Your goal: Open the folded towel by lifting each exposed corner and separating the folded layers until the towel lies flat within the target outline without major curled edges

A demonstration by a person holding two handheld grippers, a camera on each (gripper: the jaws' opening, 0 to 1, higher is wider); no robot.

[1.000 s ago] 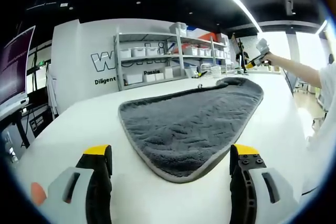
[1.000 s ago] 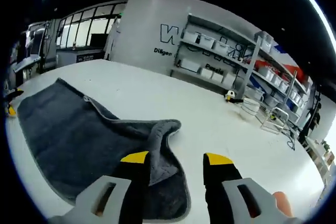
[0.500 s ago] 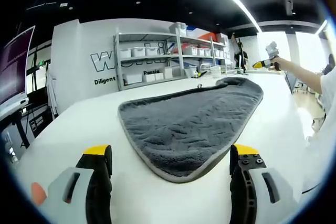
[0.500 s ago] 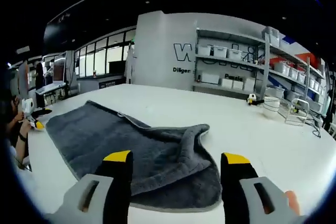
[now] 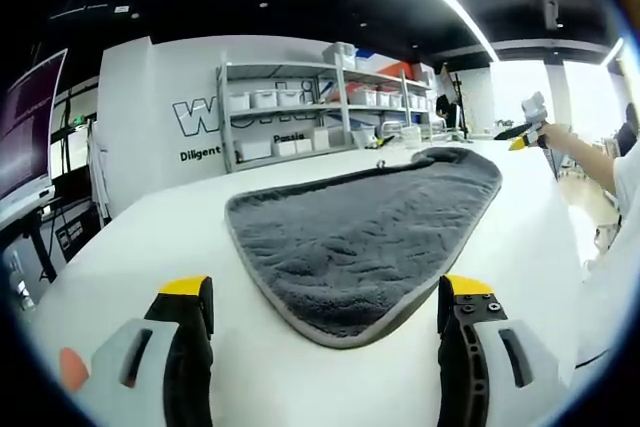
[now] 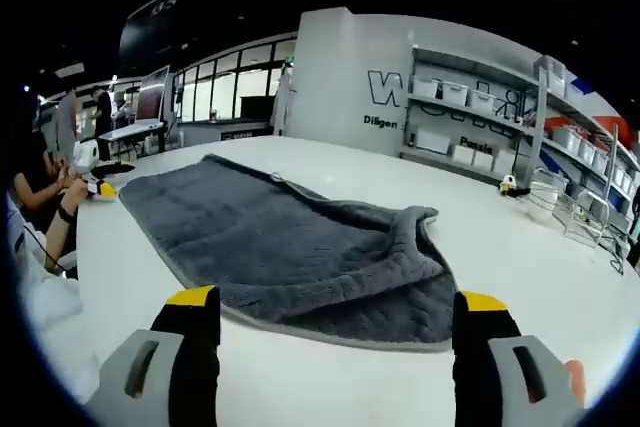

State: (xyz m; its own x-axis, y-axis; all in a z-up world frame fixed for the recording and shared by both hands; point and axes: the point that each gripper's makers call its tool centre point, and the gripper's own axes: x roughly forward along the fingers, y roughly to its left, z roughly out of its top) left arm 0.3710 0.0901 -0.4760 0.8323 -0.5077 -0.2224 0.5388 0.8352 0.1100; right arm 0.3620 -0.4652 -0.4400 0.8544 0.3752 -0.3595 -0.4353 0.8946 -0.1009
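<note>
Towel [image 5: 365, 237], grey plush with a pale hem, lies spread on the white tabletop [image 5: 150, 247], one corner folded over at 2 o'clock in the right gripper view. Left gripper [image 5: 325, 322] and right gripper [image 6: 335, 332] both hover wide apart, holding nothing.

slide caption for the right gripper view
Open right gripper faces a grey towel with one corner folded over on a white table.

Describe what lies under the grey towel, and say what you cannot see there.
The towel lies on a white table. At one corner a flap is folded back onto the towel. The table surface beneath the towel is covered, so any outline there cannot be seen.
</note>
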